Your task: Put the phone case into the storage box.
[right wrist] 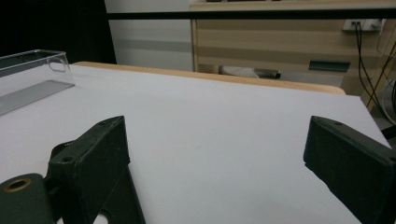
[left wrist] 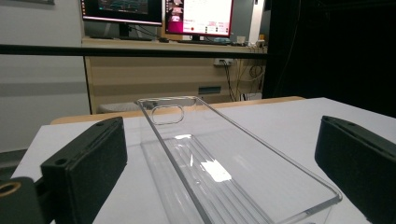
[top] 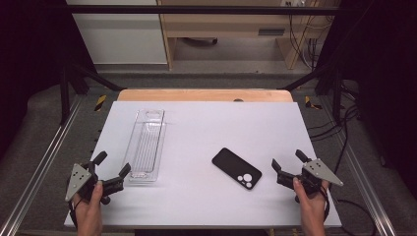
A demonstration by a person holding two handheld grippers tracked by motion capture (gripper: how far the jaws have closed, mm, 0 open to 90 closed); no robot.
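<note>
The white table [top: 206, 128] lies mostly bare. Two things stand in the way: a clear plastic tray [top: 146, 145] running near to far on the left half, and a black phone case [top: 236, 168] lying flat, right of centre and near. Between them there is a wide open lane. The whole far right of the table is free. The left gripper [top: 112, 169] sits just beside the tray's near end; the right gripper [top: 287, 161] is near the case, with bare table between.
</note>
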